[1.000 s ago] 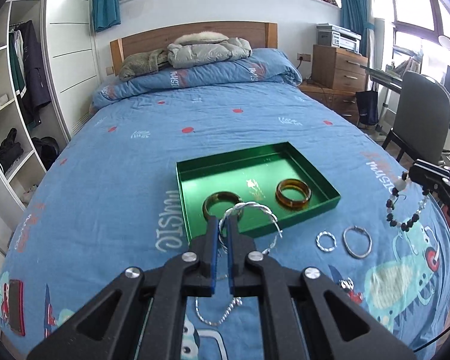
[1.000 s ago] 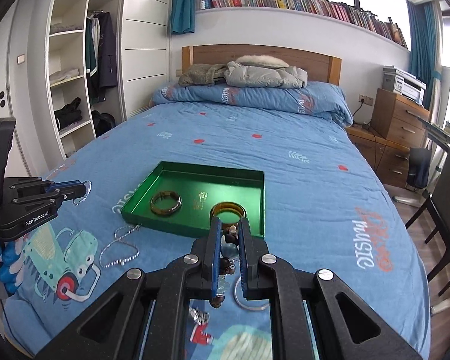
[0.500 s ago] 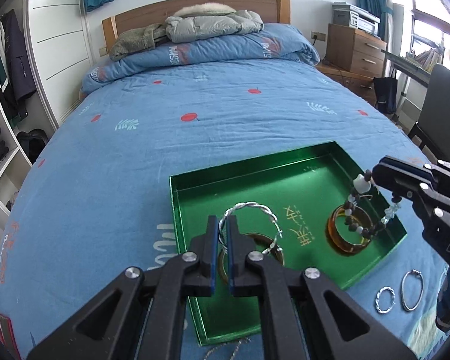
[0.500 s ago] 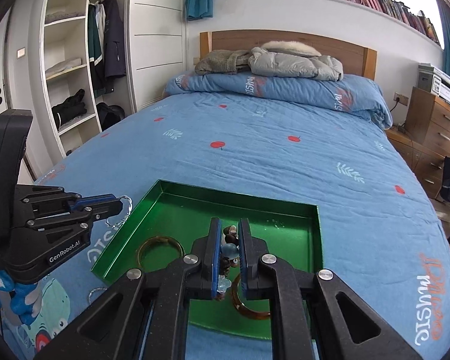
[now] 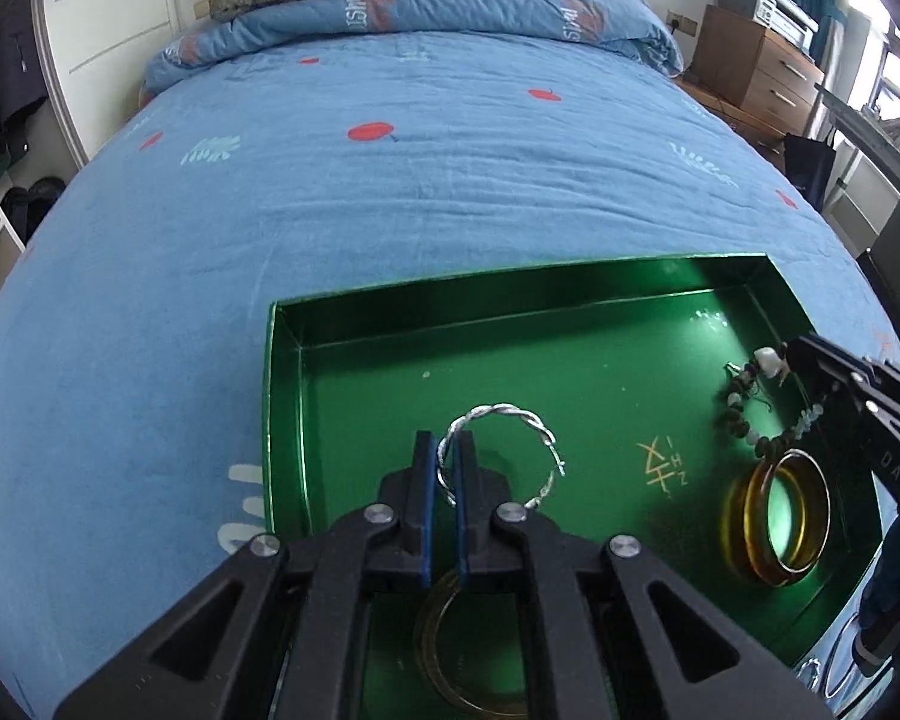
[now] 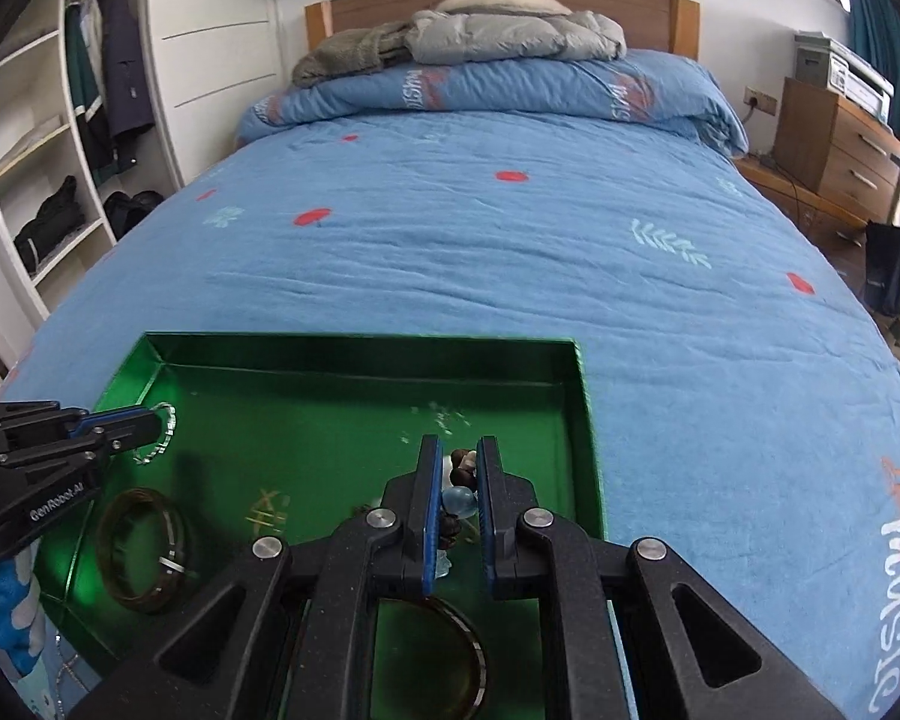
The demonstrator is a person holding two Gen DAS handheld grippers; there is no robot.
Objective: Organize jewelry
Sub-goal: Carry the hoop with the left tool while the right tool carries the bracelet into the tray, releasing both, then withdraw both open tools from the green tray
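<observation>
A green tray lies on the blue bed. My left gripper is shut on a twisted silver bangle and holds it over the tray's left half. My right gripper is shut on a beaded bracelet over the tray's right side; the bracelet hangs from it in the left wrist view. An amber bangle lies in the tray under the beads. A darker bangle lies in the tray below my left gripper.
A folded duvet and jackets lie at the head of the bed. A wooden dresser stands right of the bed and open shelves stand left. Silver rings lie on the bed near the tray's right corner.
Both grippers have moved forward and down over the tray with their jewelry still held. The tray now fills the lower part of both views.
</observation>
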